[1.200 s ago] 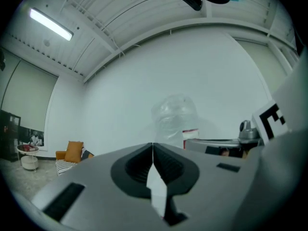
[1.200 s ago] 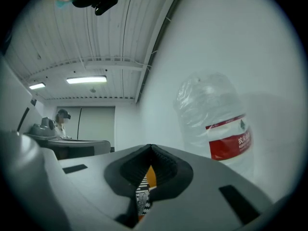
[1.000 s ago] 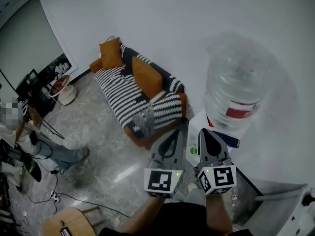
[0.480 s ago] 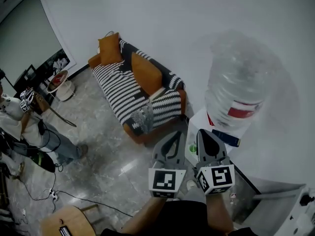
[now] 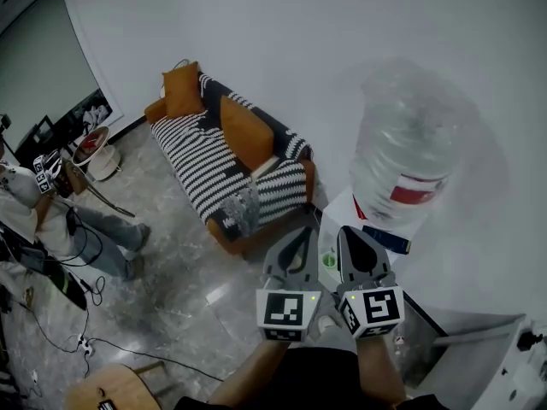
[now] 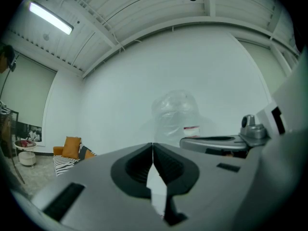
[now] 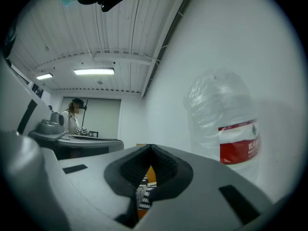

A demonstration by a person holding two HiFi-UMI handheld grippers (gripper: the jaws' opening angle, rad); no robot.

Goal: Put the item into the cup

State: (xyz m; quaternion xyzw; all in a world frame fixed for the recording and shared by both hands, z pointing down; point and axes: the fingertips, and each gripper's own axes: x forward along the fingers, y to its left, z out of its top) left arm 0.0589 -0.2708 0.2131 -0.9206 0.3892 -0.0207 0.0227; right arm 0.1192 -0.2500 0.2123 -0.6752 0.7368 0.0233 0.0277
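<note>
Both grippers are held up side by side, low in the head view. My left gripper has its jaws pressed together with nothing between them, which the left gripper view confirms. My right gripper is likewise shut and empty. A small green round thing shows between the two grippers, on the white dispenser top; it is too small to tell what it is. I see no cup or item that I can name for certain.
A large clear water bottle with a red label stands on the dispenser, close ahead right. A striped sofa with orange cushions stands against the wall. A person stands far left, among floor cables. A wooden stool is at the bottom left.
The grippers hold almost the same place, both shut throughout. The person at the far left has shifted, and the head view has swung slightly.
</note>
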